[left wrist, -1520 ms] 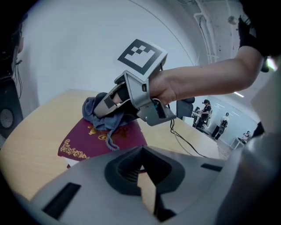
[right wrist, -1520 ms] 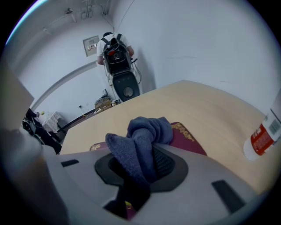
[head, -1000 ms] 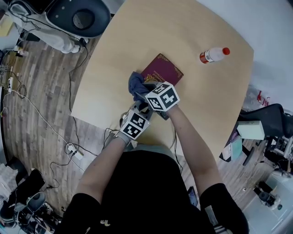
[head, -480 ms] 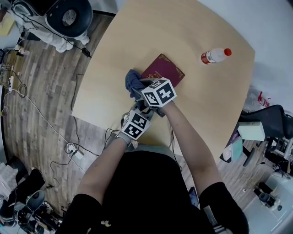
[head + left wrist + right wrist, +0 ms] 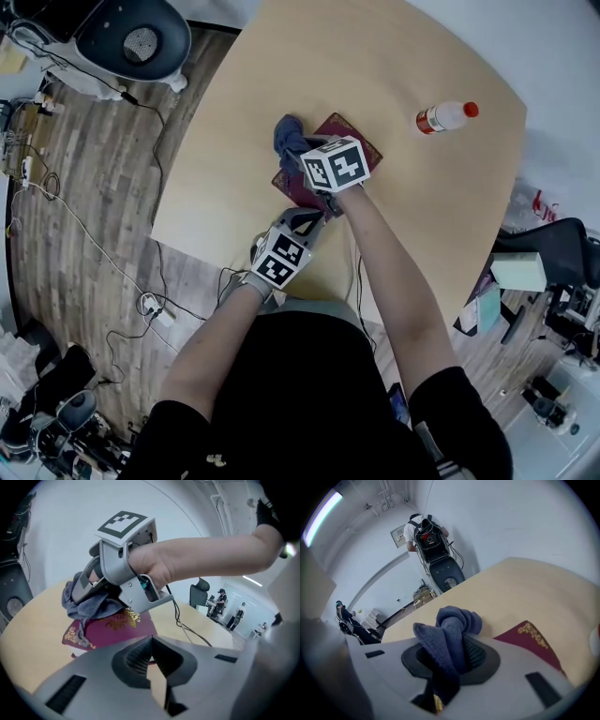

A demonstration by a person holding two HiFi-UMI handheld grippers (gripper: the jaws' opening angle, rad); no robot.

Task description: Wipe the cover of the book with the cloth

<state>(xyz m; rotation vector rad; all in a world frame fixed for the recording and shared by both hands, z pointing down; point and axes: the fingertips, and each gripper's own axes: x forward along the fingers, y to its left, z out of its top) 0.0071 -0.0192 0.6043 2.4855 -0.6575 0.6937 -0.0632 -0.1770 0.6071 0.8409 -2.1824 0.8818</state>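
Open table (image 5: 234, 141) surrounds the book (image 5: 359, 139); one bottle (image 5: 442, 116) stands well apart

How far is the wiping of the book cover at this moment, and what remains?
Done: the right tongs are shut on the cloth, and the cloth is down on the book. In hand: the wipe, with the cloth at one edge of the cover. The left tongs are shut and empty. Left: the rest of the cover; how much is already wiped does not show.

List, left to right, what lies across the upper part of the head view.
dark rounded unit on the floor → blue cloth → red-capped bottle. The book overlaps the cloth, so it is left out.
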